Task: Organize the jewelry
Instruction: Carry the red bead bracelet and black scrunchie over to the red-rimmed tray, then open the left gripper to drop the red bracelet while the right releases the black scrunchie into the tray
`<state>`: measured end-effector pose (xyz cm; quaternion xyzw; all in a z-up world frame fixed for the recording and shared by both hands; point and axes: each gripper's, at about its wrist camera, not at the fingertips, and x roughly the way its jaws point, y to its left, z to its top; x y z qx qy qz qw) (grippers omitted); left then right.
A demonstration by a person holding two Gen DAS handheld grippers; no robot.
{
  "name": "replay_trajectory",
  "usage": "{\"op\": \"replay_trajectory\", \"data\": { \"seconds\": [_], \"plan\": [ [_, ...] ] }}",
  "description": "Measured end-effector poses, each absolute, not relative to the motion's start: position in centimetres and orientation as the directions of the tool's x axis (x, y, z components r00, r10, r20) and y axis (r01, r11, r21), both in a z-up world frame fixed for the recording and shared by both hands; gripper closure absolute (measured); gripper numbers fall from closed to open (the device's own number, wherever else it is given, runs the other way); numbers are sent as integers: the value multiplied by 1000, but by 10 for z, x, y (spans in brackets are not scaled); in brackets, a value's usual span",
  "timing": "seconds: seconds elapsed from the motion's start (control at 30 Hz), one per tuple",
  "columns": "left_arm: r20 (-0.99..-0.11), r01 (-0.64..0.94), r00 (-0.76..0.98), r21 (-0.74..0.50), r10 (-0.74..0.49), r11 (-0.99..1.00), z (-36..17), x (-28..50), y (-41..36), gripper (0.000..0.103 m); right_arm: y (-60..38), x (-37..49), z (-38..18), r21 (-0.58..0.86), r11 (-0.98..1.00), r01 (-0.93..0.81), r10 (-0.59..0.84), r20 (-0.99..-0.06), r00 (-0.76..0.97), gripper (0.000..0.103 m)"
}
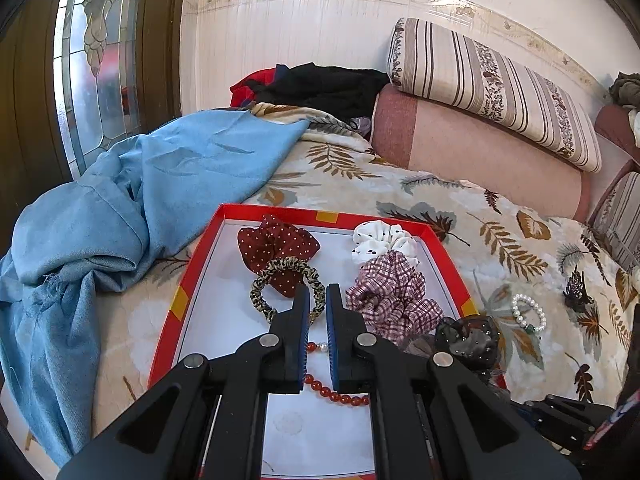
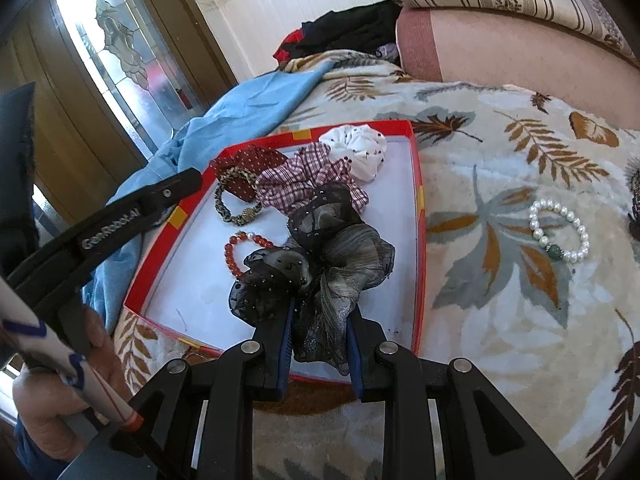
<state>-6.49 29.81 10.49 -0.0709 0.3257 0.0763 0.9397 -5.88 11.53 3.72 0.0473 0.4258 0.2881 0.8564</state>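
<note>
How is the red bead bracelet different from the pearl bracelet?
The red bracelet lies inside the red box; the pearl bracelet lies outside it on the leaf-print blanket. The red bracelet's beads are red with one white bead; the pearl bracelet's are white with one green bead. The red bracelet is partly hidden by the dark scrunchie; the pearl bracelet shows whole. Both are round beaded loops lying flat.

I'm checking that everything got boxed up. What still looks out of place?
The pearl bracelet lies alone on the leaf-print blanket, outside the red box that holds the other pieces. Beyond it a dark hair claw also sits on the blanket.
</note>
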Motion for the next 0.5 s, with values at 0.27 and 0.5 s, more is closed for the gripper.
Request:
{"op": "replay_trajectory", "data": {
  "seconds": [0.27,0.5],
  "plan": [
    [-627,-202,772,-83,106,976,103,-65,301,91,125,-45,29,317,843,-434,511,-724,464,74],
    [-624,-212,773,-82,115,974,103,-64,303,85,128,-35,27,292,860,-419,482,-733,480,69]
  ]
}}
